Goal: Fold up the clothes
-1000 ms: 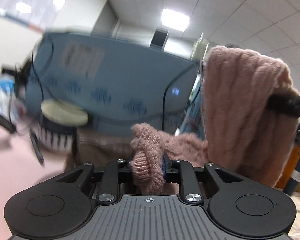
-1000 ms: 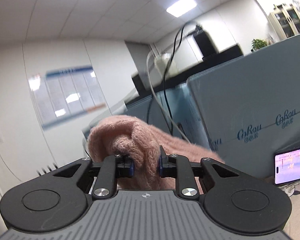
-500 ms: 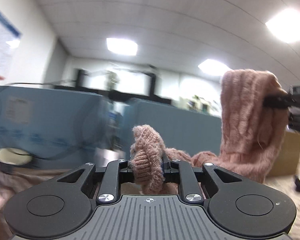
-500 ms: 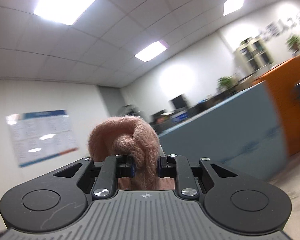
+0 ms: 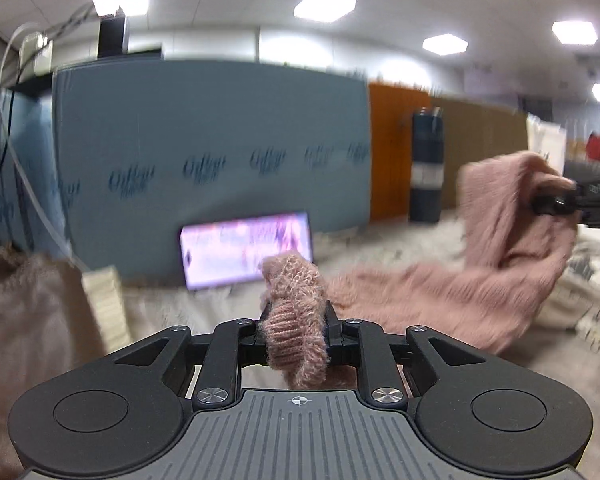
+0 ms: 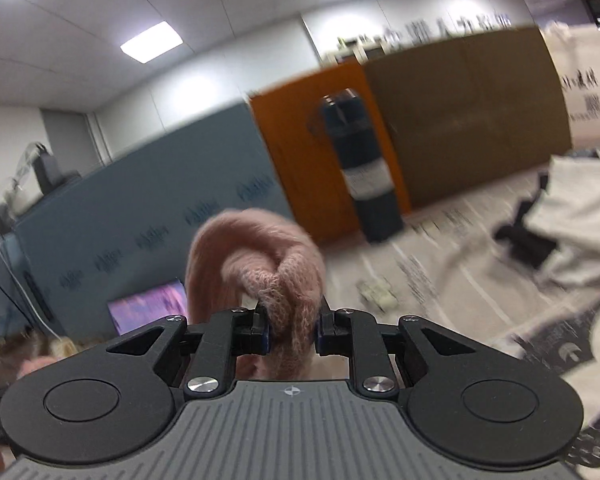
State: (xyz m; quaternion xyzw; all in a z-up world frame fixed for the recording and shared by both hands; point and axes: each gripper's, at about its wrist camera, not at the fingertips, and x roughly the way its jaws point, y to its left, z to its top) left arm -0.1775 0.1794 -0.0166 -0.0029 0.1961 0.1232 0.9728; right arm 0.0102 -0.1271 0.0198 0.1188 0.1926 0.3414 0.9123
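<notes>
Left wrist view: left gripper (image 5: pixel 294 326) is clamping a ribbed edge of the pink sweater (image 5: pixel 440 300); the knit is filling the gap between its fingers.
Right wrist view: right gripper (image 6: pixel 292 330) is pinching a bunched fold of the sweater, jaws closed on the knit.
Sweater position: it is hanging between the two grippers; its middle is sagging toward the pale table (image 5: pixel 400 240), though contact cannot be told through the blur.
Progress: judged early; the sweater is being held up by two points and no flat fold is showing yet.
Remaining: laying it down, squaring it, and making each fold appear to be still ahead.
Seen only from the left: the sweater's full drape, the right gripper holding the far end, and brown cloth (image 5: pixel 24 320) at the left edge.
Seen only from the right: white printed fabric (image 6: pixel 540 280) is lying across the table's right side.
Seen from both: phone (image 5: pixel 246 254), lit, leaning on the blue partition (image 5: pixel 204 140); dark bottle (image 6: pixel 360 172) before the orange panel.
</notes>
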